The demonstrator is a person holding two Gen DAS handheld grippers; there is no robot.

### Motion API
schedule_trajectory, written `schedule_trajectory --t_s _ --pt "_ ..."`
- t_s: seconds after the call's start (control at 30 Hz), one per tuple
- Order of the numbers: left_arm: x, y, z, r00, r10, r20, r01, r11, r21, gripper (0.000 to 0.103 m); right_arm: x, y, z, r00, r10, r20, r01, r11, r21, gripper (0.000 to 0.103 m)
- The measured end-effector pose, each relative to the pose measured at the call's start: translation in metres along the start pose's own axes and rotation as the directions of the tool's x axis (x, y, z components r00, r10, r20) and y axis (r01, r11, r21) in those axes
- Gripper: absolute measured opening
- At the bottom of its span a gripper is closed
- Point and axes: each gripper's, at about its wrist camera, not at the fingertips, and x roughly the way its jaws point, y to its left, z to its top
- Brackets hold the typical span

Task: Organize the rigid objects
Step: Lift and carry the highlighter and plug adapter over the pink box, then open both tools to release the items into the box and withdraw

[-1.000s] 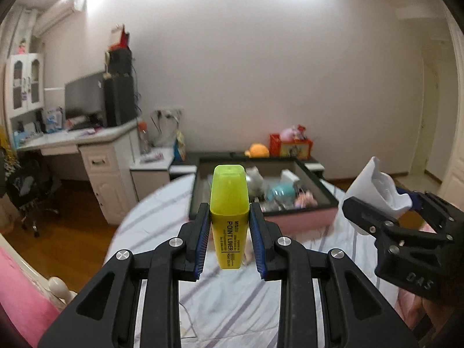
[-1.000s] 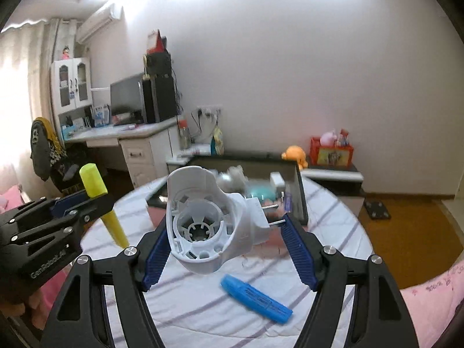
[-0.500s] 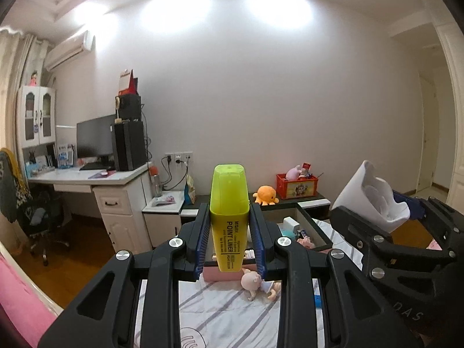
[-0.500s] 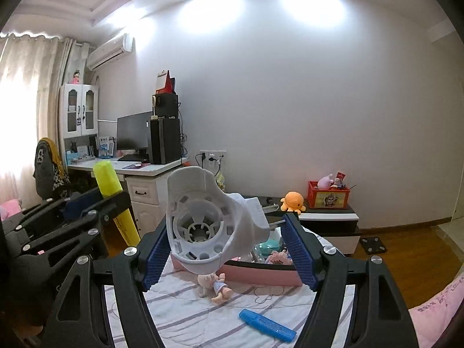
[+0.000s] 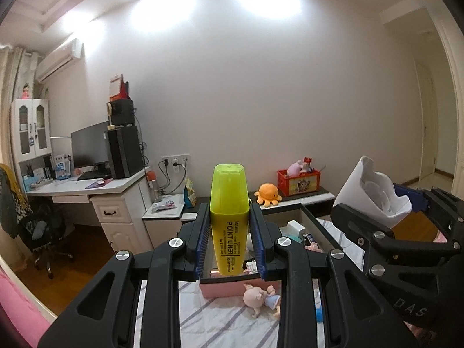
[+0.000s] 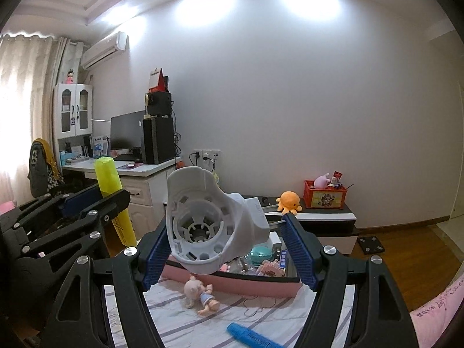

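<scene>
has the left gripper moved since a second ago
Yes. The left gripper, shut on the highlighter, has tilted upward: the pink tray, once level with the highlighter's cap, now sits below its base, and more wall shows.

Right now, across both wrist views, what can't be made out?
- Tray contents: left view, highlighter and left hand-held gripper cover them; right view, the white plastic part does.
- Blue marker: right view, cut off by the bottom edge.
- Highlighter's small print: left view, too small.
- Red crate contents: too small.

Two highlighters (image 5: 229, 217) (image 6: 249, 337), one doll (image 6: 200, 293), one white plastic housing (image 6: 208, 223)
</scene>
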Motion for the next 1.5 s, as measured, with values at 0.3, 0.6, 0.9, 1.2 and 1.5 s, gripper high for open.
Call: schedule_trajectory --t_s 0.3,0.6,0.9,1.2,1.5 --pt "0.100 -0.011 -0.004 0.992 -0.026 -0.123 0.034 0.997 0.068 0.027 0.083 -0.027 -0.005 0.992 -0.024 -0.121 0.024 1.000 0.005 0.075" --pt "0.197 -0.022 -0.048 0.942 -0.011 -0.337 0.053 0.992 0.117 0.027 0.165 -0.048 -0.050 0.945 -0.024 -0.325 0.027 1.000 0.005 0.075" --pt "0.213 -0.020 -0.064 0.931 0.026 -0.365 0.021 0.992 0.124 0.040 0.175 -0.054 -0.062 0.928 -0.012 -0.373 0.020 1.000 0.017 0.076" --pt "0.157 0.012 -0.035 0.963 0.034 -0.267 -0.031 0.999 0.014 0.094 0.133 -0.054 -0.034 0.955 -0.022 -0.297 0.038 0.998 0.047 0.082" --pt "0.041 0.027 -0.011 0.993 0.038 -0.109 -0.045 0.997 -0.063 0.103 0.028 -0.026 -0.010 0.990 -0.005 -0.138 0.012 0.999 0.045 0.090"
